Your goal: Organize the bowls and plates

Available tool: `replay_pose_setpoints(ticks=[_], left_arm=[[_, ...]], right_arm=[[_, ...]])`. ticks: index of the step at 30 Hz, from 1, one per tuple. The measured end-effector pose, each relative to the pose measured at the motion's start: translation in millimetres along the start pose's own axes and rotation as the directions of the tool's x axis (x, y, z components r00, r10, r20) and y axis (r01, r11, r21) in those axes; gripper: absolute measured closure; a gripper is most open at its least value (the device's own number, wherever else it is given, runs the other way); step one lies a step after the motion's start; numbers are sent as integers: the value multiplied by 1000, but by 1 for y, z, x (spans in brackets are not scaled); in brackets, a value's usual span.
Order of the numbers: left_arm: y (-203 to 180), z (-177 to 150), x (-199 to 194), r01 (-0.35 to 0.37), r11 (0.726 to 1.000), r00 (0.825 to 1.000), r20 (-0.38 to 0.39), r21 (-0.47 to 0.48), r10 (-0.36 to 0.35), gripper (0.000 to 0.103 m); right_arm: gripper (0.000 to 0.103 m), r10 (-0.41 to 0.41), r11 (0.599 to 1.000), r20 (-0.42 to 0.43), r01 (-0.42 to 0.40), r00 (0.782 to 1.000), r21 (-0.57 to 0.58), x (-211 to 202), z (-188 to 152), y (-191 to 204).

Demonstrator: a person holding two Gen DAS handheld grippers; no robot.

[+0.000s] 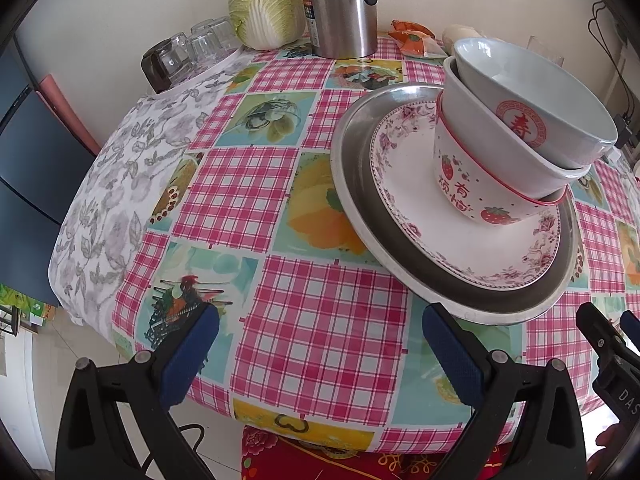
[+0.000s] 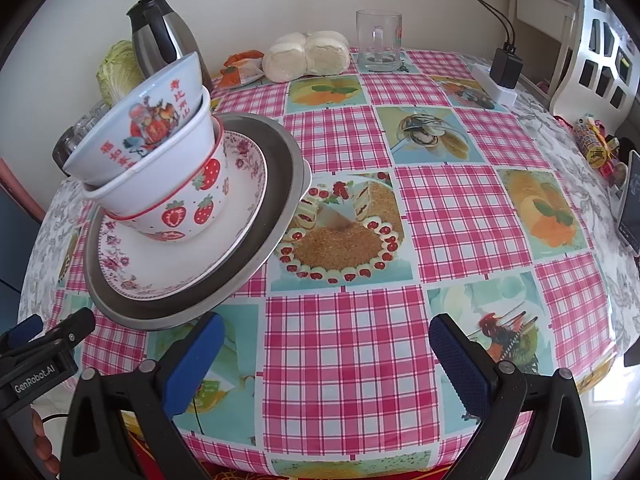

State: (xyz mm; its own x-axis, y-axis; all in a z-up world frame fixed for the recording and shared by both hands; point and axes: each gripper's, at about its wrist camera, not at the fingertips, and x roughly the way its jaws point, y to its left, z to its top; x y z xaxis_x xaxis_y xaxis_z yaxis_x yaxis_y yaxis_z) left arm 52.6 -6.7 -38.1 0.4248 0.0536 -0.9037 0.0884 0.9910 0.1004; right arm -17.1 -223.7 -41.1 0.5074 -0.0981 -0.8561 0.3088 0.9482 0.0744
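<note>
A stack stands on the checked table. A metal plate (image 1: 352, 200) carries a floral plate (image 1: 404, 208), a strawberry bowl (image 1: 460, 184), a white bowl (image 1: 480, 136) and a pale blue bowl (image 1: 532, 84) on top. My left gripper (image 1: 320, 344) is open and empty, in front and left of the stack. In the right wrist view the metal plate (image 2: 280, 184), floral plate (image 2: 168, 264), strawberry bowl (image 2: 188, 208) and blue bowl (image 2: 152, 120) sit at left. My right gripper (image 2: 326, 352) is open and empty, to the right of the stack.
A steel kettle (image 1: 340, 4), a cabbage (image 1: 264, 4) and upturned glasses (image 1: 192, 48) stand at the table's back. A glass mug (image 2: 378, 40), buns (image 2: 308, 58), a charger (image 2: 506, 68) and a phone (image 2: 632, 204) lie toward the right.
</note>
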Motion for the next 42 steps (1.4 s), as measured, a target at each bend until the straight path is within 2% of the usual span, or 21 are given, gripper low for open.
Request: replay_pose_setpoints(ticks=[42], left_arm=[[0, 0, 1, 2, 1000, 1000, 0, -3, -2, 2]], right_arm=[[0, -3, 1000, -2, 3, 1000, -4, 3, 0, -1]])
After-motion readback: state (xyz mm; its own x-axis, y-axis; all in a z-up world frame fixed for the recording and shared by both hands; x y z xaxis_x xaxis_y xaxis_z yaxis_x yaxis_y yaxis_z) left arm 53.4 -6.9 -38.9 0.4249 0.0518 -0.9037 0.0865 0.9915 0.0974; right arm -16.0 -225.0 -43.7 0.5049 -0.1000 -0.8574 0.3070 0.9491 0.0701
